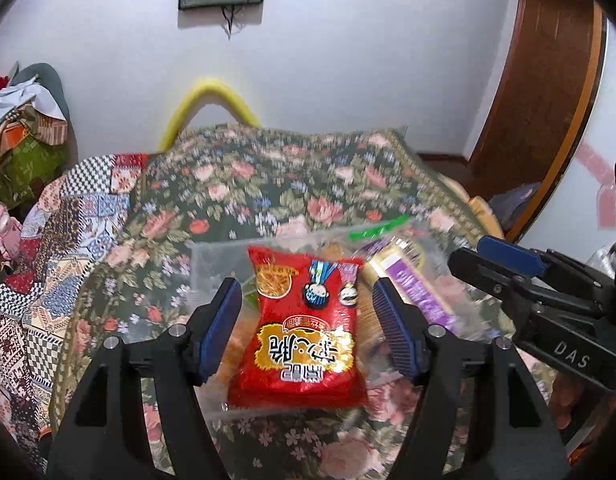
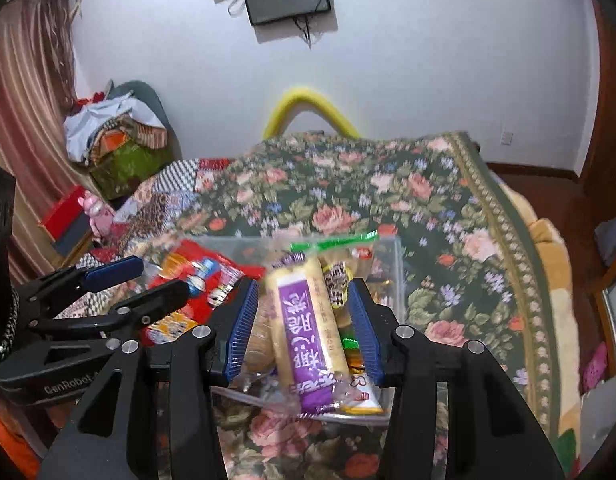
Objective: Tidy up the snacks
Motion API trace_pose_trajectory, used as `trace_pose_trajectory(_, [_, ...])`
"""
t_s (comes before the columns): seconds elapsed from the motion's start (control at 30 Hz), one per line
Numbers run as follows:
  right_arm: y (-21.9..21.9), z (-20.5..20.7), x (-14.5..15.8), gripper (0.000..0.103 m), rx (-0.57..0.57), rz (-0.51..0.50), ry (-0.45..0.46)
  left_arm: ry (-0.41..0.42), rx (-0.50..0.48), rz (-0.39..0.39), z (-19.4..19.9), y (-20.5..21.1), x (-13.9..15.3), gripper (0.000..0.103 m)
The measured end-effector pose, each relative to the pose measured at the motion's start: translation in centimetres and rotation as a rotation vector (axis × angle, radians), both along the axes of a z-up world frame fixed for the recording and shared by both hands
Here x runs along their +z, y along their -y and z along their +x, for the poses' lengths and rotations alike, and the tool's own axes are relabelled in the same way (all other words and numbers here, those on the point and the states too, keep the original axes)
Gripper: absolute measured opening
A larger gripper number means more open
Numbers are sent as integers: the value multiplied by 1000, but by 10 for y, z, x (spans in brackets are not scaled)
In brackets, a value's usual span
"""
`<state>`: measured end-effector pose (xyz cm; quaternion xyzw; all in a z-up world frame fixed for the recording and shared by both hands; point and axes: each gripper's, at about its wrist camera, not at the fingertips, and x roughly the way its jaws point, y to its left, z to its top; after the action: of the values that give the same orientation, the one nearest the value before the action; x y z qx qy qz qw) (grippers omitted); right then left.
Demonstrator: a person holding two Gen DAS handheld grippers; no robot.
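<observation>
A clear plastic bin (image 1: 206,258) stands on a floral blanket and holds several snack packs. A red snack bag (image 1: 304,332) lies on top at its left side. My left gripper (image 1: 306,304) is open, its blue pads either side of the red bag and apart from it. In the right wrist view a yellow and purple wafer pack (image 2: 304,328) lies in the bin (image 2: 397,264) between the blue pads of my right gripper (image 2: 304,320), which is open and not touching it. The red bag (image 2: 196,280) shows to its left, by the left gripper (image 2: 148,276). The right gripper (image 1: 467,252) shows in the left view.
The floral blanket (image 1: 268,184) covers a bed, with a patchwork quilt (image 1: 68,232) at its left. A yellow foam arch (image 1: 212,100) stands behind. Piled cloth and boxes (image 2: 120,144) sit at the far left. A wooden door frame (image 1: 547,92) is at the right.
</observation>
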<state>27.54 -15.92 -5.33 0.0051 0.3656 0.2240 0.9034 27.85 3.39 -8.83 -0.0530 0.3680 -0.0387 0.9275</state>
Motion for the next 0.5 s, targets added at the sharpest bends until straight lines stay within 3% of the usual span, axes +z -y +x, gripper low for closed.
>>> trace_pose_trajectory(0.23, [16,-48,57,43,-13,47,115,169,17,-43,-64,-6,70,68])
trace_pose_trajectory(0.5, [34,-124,125,48,-4,115,289,365,40,-19,-150,2,134,68])
